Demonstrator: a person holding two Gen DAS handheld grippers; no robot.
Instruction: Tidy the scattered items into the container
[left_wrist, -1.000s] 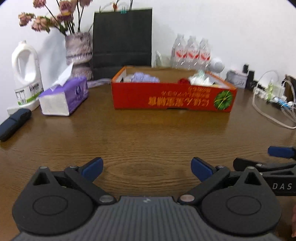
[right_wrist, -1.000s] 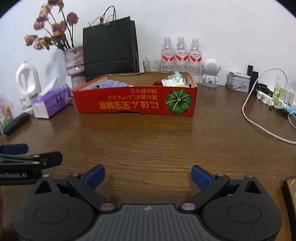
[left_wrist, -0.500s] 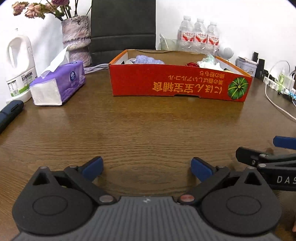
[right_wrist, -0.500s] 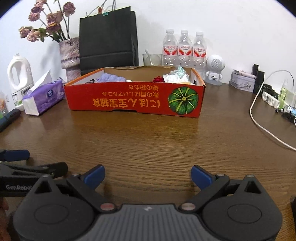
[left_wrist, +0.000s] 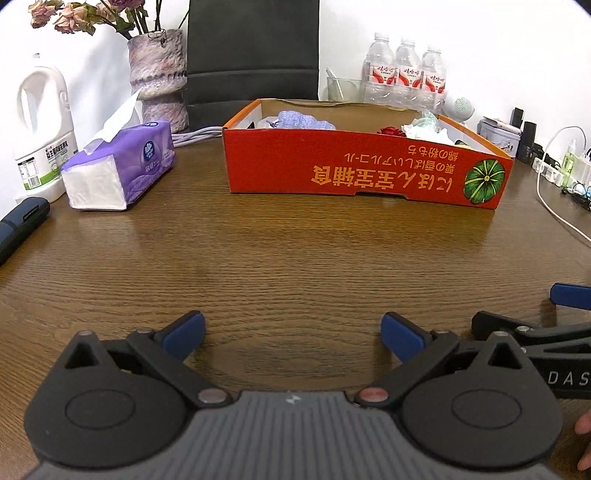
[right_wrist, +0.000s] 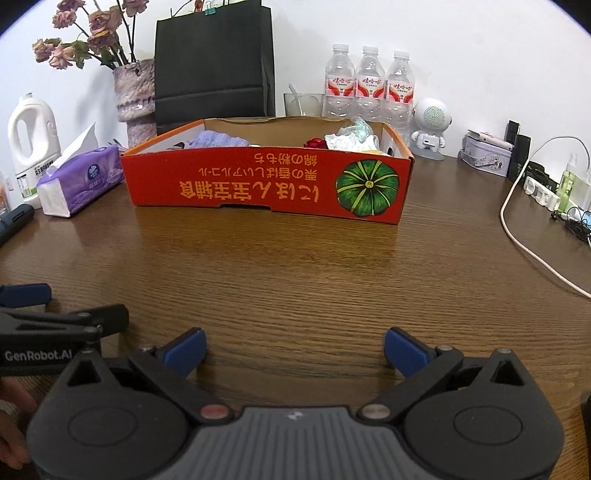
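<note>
A red cardboard box with a green pumpkin print stands on the brown wooden table, also in the right wrist view. Inside lie a lilac cloth, a red item and crumpled white wrappers. My left gripper is open and empty, low over the table in front of the box. My right gripper is open and empty beside it. Each shows at the edge of the other's view: the right, the left.
A purple tissue pack, a white jug, a vase of dried flowers and a dark case stand left. A black bag, water bottles, a small white robot figure, a tin and cables line the back and right.
Both grippers have moved forward toward the box, which now looks larger and nearer. The jaws stay open and empty.
</note>
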